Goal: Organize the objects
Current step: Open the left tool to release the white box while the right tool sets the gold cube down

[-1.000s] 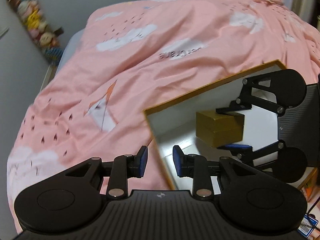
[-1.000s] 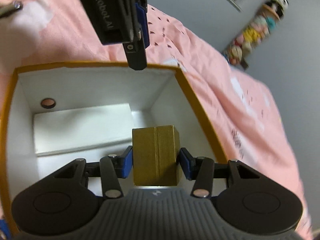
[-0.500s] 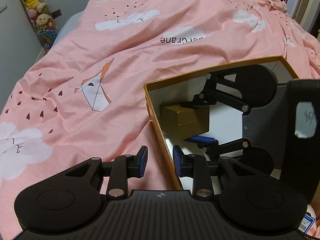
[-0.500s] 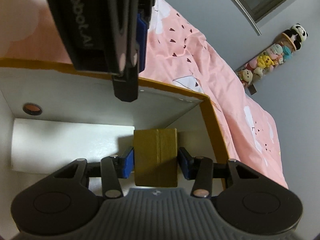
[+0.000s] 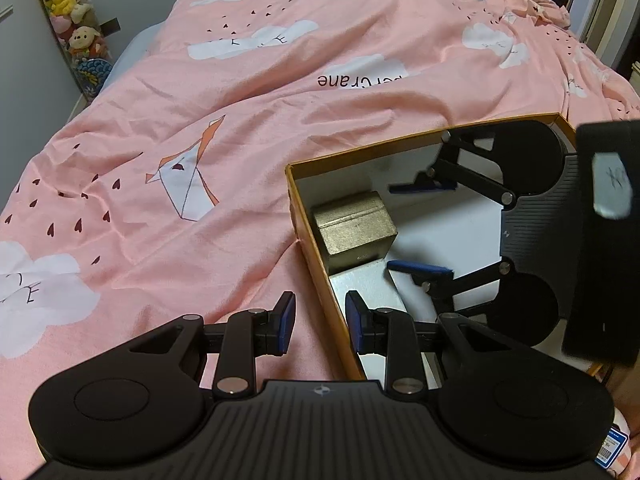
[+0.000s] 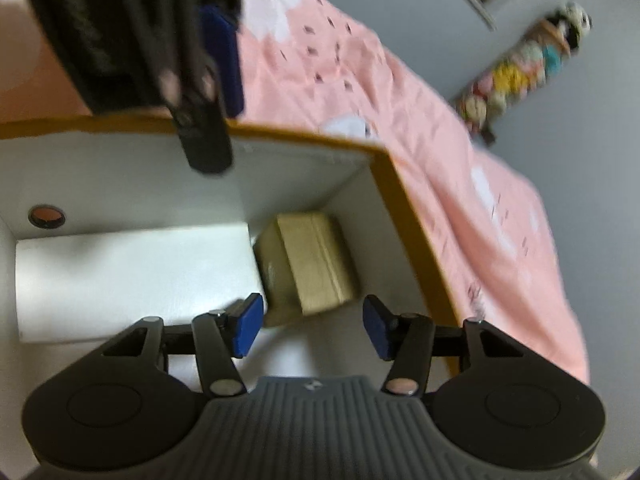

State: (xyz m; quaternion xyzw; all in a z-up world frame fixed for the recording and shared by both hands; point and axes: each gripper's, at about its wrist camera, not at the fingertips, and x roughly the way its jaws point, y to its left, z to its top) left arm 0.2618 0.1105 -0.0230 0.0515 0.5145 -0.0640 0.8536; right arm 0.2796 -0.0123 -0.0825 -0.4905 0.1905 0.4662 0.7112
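Note:
A small gold box (image 5: 352,228) (image 6: 312,260) lies tilted in the corner of an open white cardboard box with an orange rim (image 5: 400,142) (image 6: 304,136), beside a flat white insert (image 5: 368,284) (image 6: 132,280). My right gripper (image 6: 312,324) (image 5: 418,228) reaches into the cardboard box. Its jaws are opening, the blue pads stand clear of the gold box, and only that box's near end lies between the tips. My left gripper (image 5: 320,324) (image 6: 216,60) hangs over the near wall with narrow jaws, one pad on each side, neither pressing it.
The cardboard box rests on a bed under a rumpled pink duvet (image 5: 240,160) with cloud prints. A column of plush toys (image 5: 76,28) (image 6: 520,68) hangs on the grey wall. A round hole (image 6: 46,216) pierces the box's side wall.
The right gripper carried the gold box down into the corner and let go, its pads spreading apart. The left gripper dropped toward the box wall, then stayed still.

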